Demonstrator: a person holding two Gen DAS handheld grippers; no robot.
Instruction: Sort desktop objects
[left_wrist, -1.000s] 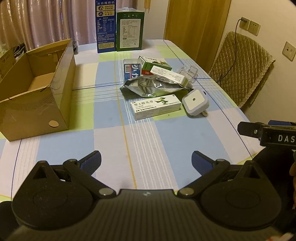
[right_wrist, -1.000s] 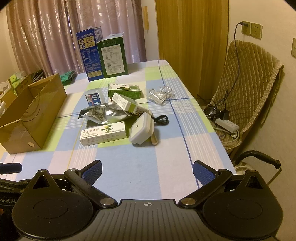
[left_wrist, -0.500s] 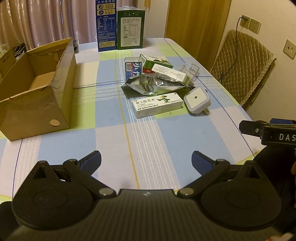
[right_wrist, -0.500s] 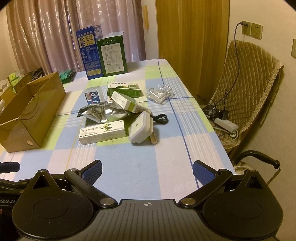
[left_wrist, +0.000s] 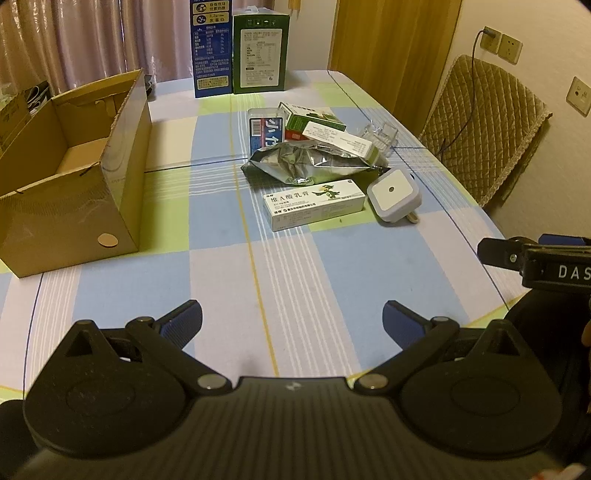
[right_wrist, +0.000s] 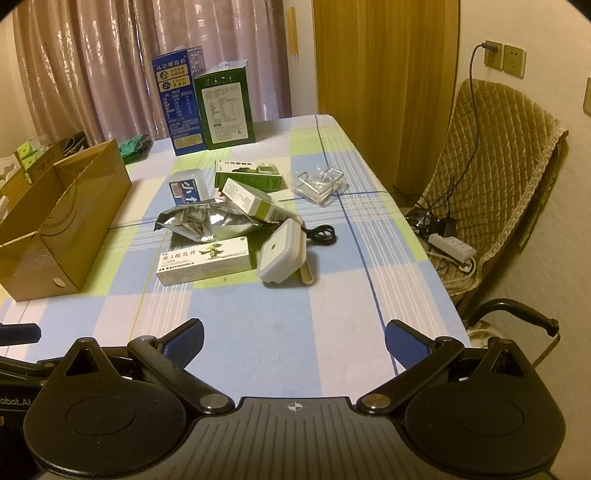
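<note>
On the checked desk (left_wrist: 295, 273) nothing has yet been sorted, as far as can be judged: the cardboard box (left_wrist: 74, 177) at the left looks empty, while the ointment carton (left_wrist: 314, 205), foil pouch (left_wrist: 306, 162), white plug-in device (left_wrist: 394, 194) and other small packets are clustered together, well apart from it. The left gripper (left_wrist: 291, 321) and right gripper (right_wrist: 293, 338) are held above the near edge, jaws spread wide, nothing gripped.

Ahead of the left fingers, the white ointment carton (left_wrist: 316, 205) reads "维A酸乳膏". Off their right tip, the right gripper's black body (left_wrist: 554, 267) shows "DAS"; the small blue box (left_wrist: 266, 130) shows "小".
</note>
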